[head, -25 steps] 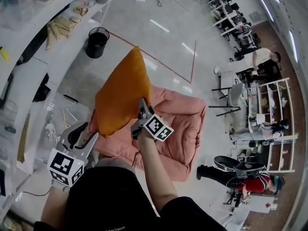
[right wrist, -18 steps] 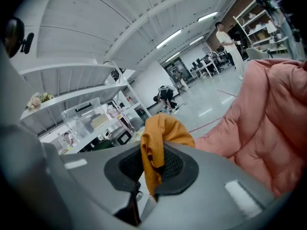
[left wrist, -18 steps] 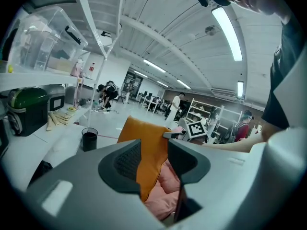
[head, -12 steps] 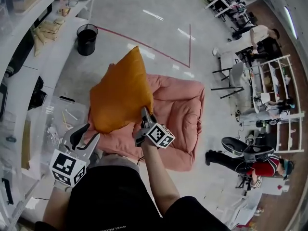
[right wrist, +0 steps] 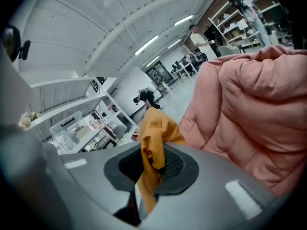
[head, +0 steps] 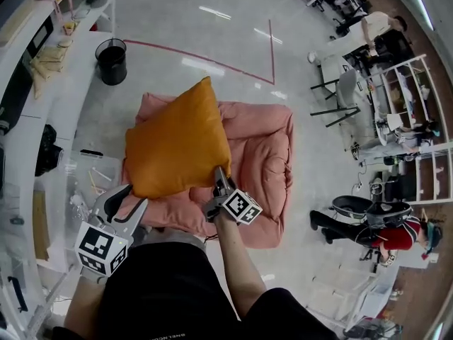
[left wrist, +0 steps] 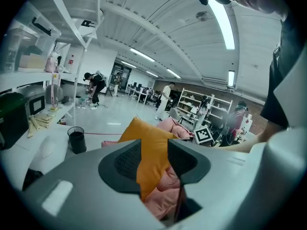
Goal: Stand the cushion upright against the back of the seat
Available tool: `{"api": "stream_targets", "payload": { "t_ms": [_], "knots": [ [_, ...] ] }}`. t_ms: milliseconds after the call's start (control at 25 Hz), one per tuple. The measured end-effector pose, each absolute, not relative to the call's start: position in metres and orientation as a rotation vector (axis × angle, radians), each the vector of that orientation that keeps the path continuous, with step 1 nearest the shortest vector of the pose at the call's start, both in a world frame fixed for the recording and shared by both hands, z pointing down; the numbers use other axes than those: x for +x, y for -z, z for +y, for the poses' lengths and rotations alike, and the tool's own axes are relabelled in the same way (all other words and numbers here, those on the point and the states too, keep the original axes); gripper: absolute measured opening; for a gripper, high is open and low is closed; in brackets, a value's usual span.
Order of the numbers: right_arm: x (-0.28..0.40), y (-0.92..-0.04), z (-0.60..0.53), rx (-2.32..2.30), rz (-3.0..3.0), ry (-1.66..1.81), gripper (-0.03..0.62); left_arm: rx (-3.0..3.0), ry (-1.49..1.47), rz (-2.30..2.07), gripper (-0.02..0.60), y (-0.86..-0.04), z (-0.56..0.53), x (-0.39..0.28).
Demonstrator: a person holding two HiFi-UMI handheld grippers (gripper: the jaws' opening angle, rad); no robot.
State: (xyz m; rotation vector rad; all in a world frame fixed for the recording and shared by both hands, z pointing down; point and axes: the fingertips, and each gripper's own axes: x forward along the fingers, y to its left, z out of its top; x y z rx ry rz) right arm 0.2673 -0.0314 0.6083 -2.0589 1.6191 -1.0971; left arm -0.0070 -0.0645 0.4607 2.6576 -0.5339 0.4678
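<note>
An orange cushion (head: 177, 144) hangs tilted over the left half of the pink padded seat (head: 265, 154), with its top corner toward the seat's far edge. My left gripper (head: 129, 194) is shut on the cushion's lower left corner. In the left gripper view the orange cloth (left wrist: 151, 145) fills the gap between the pads of that gripper (left wrist: 153, 161). My right gripper (head: 220, 178) is shut on the lower right corner. In the right gripper view a bunched fold of the cushion (right wrist: 154, 131) is pinched in its jaws (right wrist: 152, 166), and the seat (right wrist: 254, 109) rises close on the right.
A black bin (head: 111, 61) stands on the floor beyond the seat at the left. White shelving and benches (head: 28, 129) run along the left, with a clear plastic box (head: 83, 183) near my left arm. Chairs (head: 341, 108) and people stand far right. Red floor tape (head: 212, 57) crosses behind.
Both grippers have carried the cushion forward and a little lower. It now hangs over the seat's left half, and the seat's far edge shows behind its top.
</note>
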Motion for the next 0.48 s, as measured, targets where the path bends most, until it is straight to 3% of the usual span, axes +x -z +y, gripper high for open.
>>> {"api": "stream_targets", "payload": {
  "t_ms": [480],
  "knots": [
    [0.34, -0.637, 0.04, -2.163, 1.447, 1.11, 0.051, 2.7, -0.56, -0.376, 0.179, -0.47, -0.049, 0.068]
  ]
}}
